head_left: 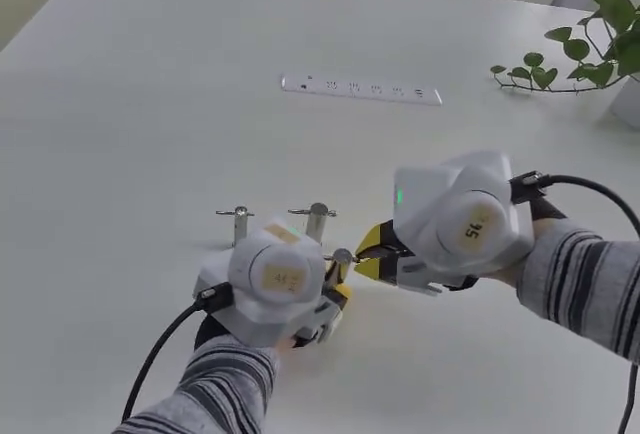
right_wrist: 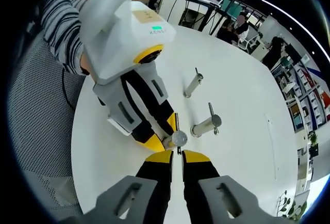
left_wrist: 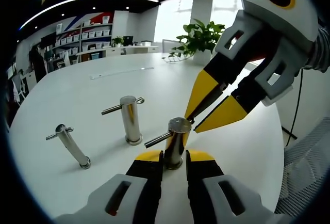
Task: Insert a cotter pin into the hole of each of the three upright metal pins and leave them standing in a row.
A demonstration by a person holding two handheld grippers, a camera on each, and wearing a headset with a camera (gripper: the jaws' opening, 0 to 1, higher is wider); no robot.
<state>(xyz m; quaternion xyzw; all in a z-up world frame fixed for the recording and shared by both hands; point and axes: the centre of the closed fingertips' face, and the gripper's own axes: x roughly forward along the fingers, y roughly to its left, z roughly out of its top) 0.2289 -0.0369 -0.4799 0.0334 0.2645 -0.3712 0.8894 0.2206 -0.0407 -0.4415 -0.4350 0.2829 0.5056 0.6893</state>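
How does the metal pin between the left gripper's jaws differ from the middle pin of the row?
The near pin is clamped by the left gripper; the middle pin stands free. The right gripper has its tips at the near pin's head; nothing touches the middle pin. Both stand upright, each with a cotter pin through it.

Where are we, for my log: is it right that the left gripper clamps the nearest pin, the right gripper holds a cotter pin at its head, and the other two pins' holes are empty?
No: the left gripper view shows the middle pin and far pin each carrying a cotter pin. The left gripper clamps the nearest pin; the right gripper holds its cotter pin.
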